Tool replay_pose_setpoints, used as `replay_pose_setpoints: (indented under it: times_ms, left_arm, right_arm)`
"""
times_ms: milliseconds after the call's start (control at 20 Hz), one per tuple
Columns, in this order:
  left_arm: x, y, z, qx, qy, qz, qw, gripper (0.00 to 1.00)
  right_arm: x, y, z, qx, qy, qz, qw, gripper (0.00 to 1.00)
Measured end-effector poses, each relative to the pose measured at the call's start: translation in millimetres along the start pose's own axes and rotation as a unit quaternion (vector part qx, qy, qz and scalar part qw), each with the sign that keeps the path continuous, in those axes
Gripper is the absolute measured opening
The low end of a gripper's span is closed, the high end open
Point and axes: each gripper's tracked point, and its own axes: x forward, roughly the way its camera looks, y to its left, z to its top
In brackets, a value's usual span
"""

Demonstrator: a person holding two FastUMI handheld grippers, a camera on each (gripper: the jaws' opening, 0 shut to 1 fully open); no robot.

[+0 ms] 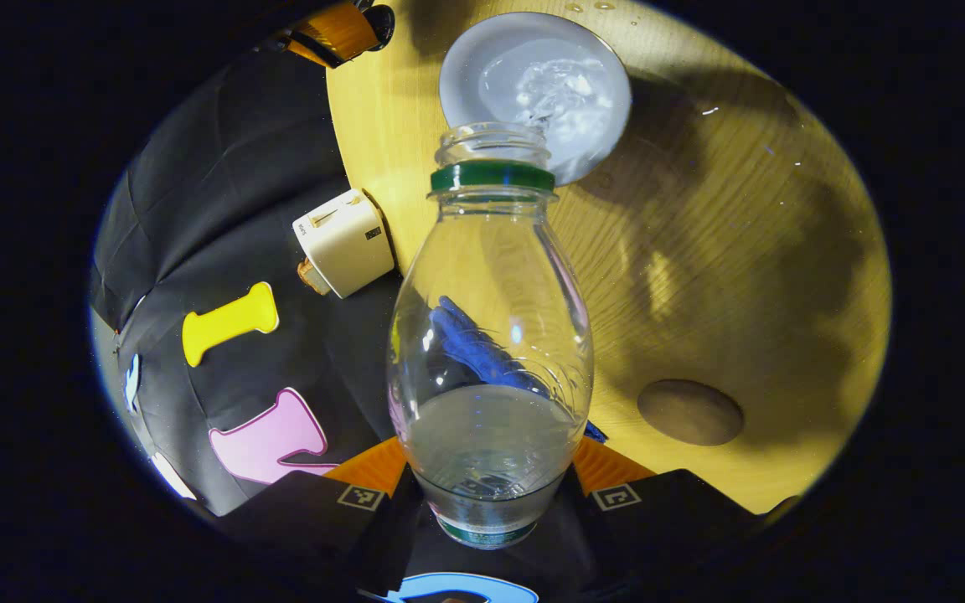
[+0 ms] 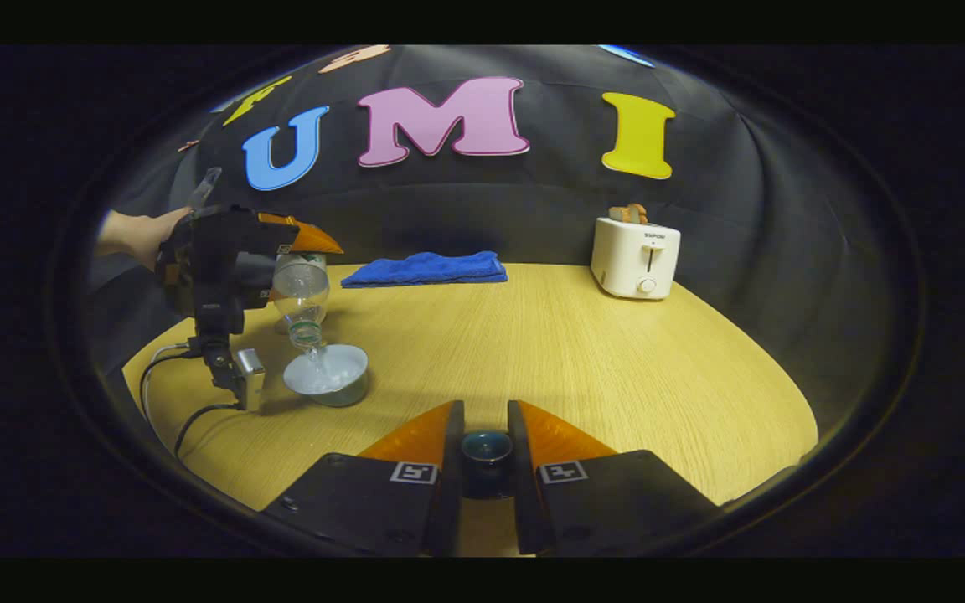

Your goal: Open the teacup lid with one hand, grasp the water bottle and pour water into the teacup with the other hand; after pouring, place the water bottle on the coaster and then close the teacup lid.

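Wooden table point(image 2: 583, 352) hosting pour: left gripper point(image 2: 235, 251) is clamping the water bottle point(image 1: 491, 335) tilted over the open teacup point(image 2: 327, 374), water streaming in, overfill or splash risk if tilt holds; right gripper point(image 2: 485, 448) is pinching the teacup lid point(image 2: 485, 445) aside

Light yellow wood-grain surface point(image 2: 549, 352), rounded front edge. Resting directly on it: white open teacup point(image 2: 327, 378) at the left, holding water; folded blue cloth towel point(image 2: 425, 269) at the back edge against the wall; white toaster point(image 2: 636, 256) at the back right, bread in its slots. Round brown coaster point(image 1: 689, 411) lies flat, apart from the teacup point(image 1: 535, 92).
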Motion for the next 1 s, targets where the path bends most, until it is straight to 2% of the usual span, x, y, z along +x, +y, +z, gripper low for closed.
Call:
replay_pose_setpoints:
  times_ms: [50,100,150,350,400,450,550,600,650,750,800,850,950,1000]
  left_arm:
    - [-0.6,0.6,0.6,0.007,0.000,0.001,1.000,0.74]
    - [-1.5,3.3,-0.2,0.017,0.002,0.002,1.000,0.74]
    - [-1.9,4.9,-0.1,0.025,0.002,0.001,1.000,0.75]
    - [-1.3,5.6,0.7,0.032,0.008,0.003,0.999,0.75]
    - [-1.4,6.4,0.1,0.034,0.007,0.004,0.999,0.75]
    - [-2.0,5.6,0.4,0.036,0.008,0.002,0.999,0.75]
    - [-4.7,6.3,1.1,0.039,0.008,0.005,0.999,0.75]
    - [-6.7,5.1,2.4,0.041,0.008,0.006,0.999,0.75]
    - [-5.8,6.2,2.4,0.040,0.009,0.006,0.999,0.75]
    - [-6.3,6.5,2.1,0.041,0.012,0.003,0.999,0.75]
    - [-5.3,7.6,0.4,0.042,0.012,0.003,0.999,0.75]
    - [-5.4,7.0,1.3,0.042,0.011,0.004,0.999,0.75]
    - [-5.1,6.3,2.3,0.034,0.004,0.007,0.999,0.75]
    - [-3.8,5.9,1.5,0.029,0.003,0.007,1.000,0.75]
  right_arm:
    - [0.4,-1.2,0.7,-0.002,-0.001,0.000,1.000,0.34]
    - [0.5,-1.1,2.5,-0.003,-0.002,0.000,1.000,0.24]
    - [0.4,-0.3,2.3,-0.003,-0.002,0.000,1.000,0.29]
    - [-1.4,0.9,1.3,-0.005,0.002,0.005,1.000,0.29]
    - [-0.6,0.3,1.1,-0.006,0.003,0.005,1.000,0.24]
    - [-0.5,1.1,1.6,-0.007,0.003,0.006,1.000,0.34]
    - [-1.3,2.3,2.3,-0.009,0.002,0.007,1.000,0.34]
    - [-1.2,2.0,3.1,-0.011,0.002,0.007,1.000,0.29]
    - [-0.7,2.9,3.0,-0.013,0.001,0.007,1.000,0.34]
    - [-1.2,3.4,3.5,-0.014,0.002,0.009,1.000,0.34]
    - [-0.5,3.9,4.5,-0.014,0.001,0.009,1.000,0.24]
    - [-1.2,4.8,5.5,-0.013,0.000,0.010,1.000,0.29]
    - [-0.1,5.3,6.4,-0.013,-0.001,0.010,1.000,0.32]
    - [0.6,5.4,6.1,-0.014,0.001,0.010,1.000,0.29]
